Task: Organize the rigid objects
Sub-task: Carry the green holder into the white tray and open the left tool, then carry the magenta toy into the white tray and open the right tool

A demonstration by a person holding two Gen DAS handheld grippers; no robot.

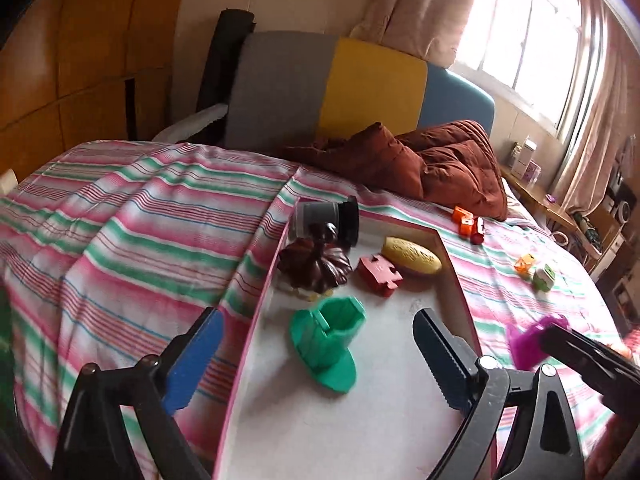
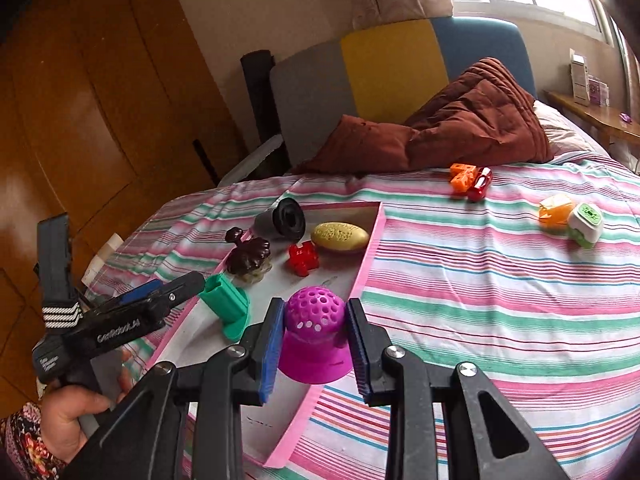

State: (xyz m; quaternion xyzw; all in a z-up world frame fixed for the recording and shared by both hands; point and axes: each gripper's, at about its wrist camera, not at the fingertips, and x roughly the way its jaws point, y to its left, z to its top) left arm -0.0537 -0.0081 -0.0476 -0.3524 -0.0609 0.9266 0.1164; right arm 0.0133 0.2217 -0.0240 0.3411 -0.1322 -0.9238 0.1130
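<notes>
While your left hand-held gripper point(image 1: 316, 360) hangs over the near half of the pink-rimmed tray point(image 1: 256, 308) with its jaws spread wide and nothing pressed between them, the green piece point(image 1: 326, 346) lies on its side on the tray floor, right between those blue pads but free of both. Your right hand-held gripper point(image 2: 316, 344) is clamped on the purple perforated dome point(image 2: 318, 332), which hangs above the tray's right rim.

In the left wrist view, the tray's far end is crowded: the grey and black cylinder point(image 1: 326, 220) lies tipped over the far left corner at 12 o'clock from the green piece, the dark brown flower-shaped piece point(image 1: 316, 264) sits against the left rim, and the red puzzle block point(image 1: 378, 274) touches the yellow oval point(image 1: 412, 256) near the right rim. The white floor at 6 o'clock from the green piece is bare, so you have open room at the near end.

Out on the striped bed point(image 2: 480, 280), the orange and red pieces point(image 2: 470, 178) sit at 1 o'clock from the dome, near the brown duvet point(image 2: 460, 128), and the orange block point(image 2: 554, 208) touches the white and green piece point(image 2: 586, 222) at 2 o'clock. The stretch of sheet between them and the tray is open.
</notes>
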